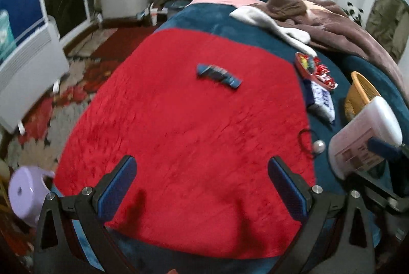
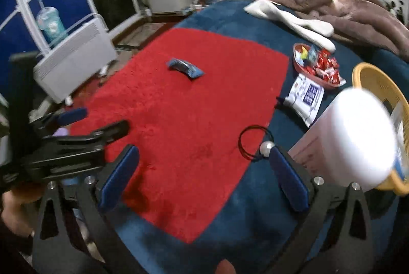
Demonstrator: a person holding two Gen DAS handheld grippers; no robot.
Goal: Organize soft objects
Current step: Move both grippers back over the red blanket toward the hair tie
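Observation:
A small blue packet point(image 1: 218, 75) lies on a red plush mat point(image 1: 179, 146) spread over a dark blue bed cover; it also shows in the right wrist view point(image 2: 185, 68). My left gripper point(image 1: 202, 184) is open and empty above the mat's near end. My right gripper point(image 2: 203, 177) is open and empty over the mat's right edge. A white pack of tissues point(image 2: 352, 143) lies against a yellow basket point(image 2: 383, 87) just right of the right gripper. A black hair tie point(image 2: 251, 142) with a pearl bead point(image 2: 267, 147) lies near its right finger.
A red tray of sweets point(image 2: 318, 67) and a white-blue pouch point(image 2: 306, 97) sit right of the mat. A white pillow point(image 2: 291, 18) and brown blanket point(image 2: 358, 10) lie at the back. A white heater point(image 2: 74, 64) and purple stool point(image 1: 28, 194) stand on the floor left.

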